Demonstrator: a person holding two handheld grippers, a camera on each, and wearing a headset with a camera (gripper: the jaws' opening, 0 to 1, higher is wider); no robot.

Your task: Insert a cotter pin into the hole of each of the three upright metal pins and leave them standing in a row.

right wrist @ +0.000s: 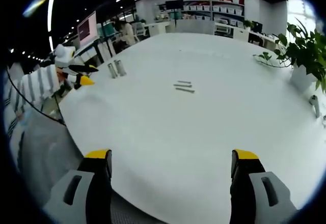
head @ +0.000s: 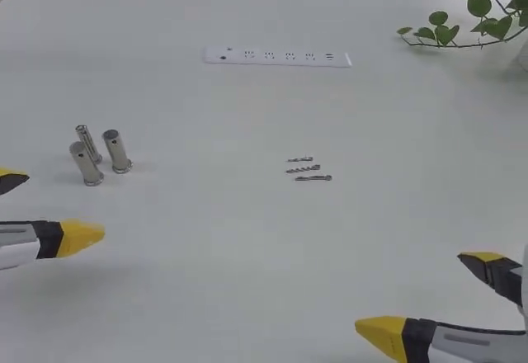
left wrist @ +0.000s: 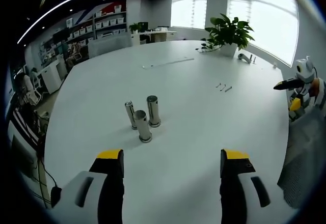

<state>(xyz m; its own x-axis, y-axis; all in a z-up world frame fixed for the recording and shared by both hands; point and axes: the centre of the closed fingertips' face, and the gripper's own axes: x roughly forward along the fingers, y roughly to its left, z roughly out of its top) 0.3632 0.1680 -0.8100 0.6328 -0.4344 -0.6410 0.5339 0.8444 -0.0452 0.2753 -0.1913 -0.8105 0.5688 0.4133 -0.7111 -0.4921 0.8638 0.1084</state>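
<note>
**Both sets of jaws spread wide, nothing held**

Nearest to me in the head view is the right gripper (head: 408, 290), at the bottom right corner. Its yellow-tipped jaws are far apart, with bare white tabletop (head: 247, 272) between them. The left gripper (head: 66, 205) reaches in from the left edge, and its jaws are just as wide and grip nothing. Each gripper's own view says the same: two yellow tips well apart with plain tabletop between them.

The three metal pins (head: 116, 150) stand just beyond the left gripper, on the left side of the tabletop. They are silver cylinders resting on their flanged ends. They form a tight cluster shaped more like a triangle than a line. The thinner one at the back left leans a little. I can make out a small dark hole near the top of two of them. In the left gripper view they stand straight ahead of the jaws, near but not between them. I cannot tell whether any two of them touch.

The three cotter pins (head: 303, 168) lie flat near the middle of the tabletop, side by side in a short stack of roughly parallel lines. They are well apart from the metal pins and from both grippers. In the right gripper view they lie ahead and a little left of centre.

Further back a white power strip (head: 278, 57) lies flat across the tabletop. The trailing leaves of a plant (head: 487, 8) reach in at the far right corner.
</note>
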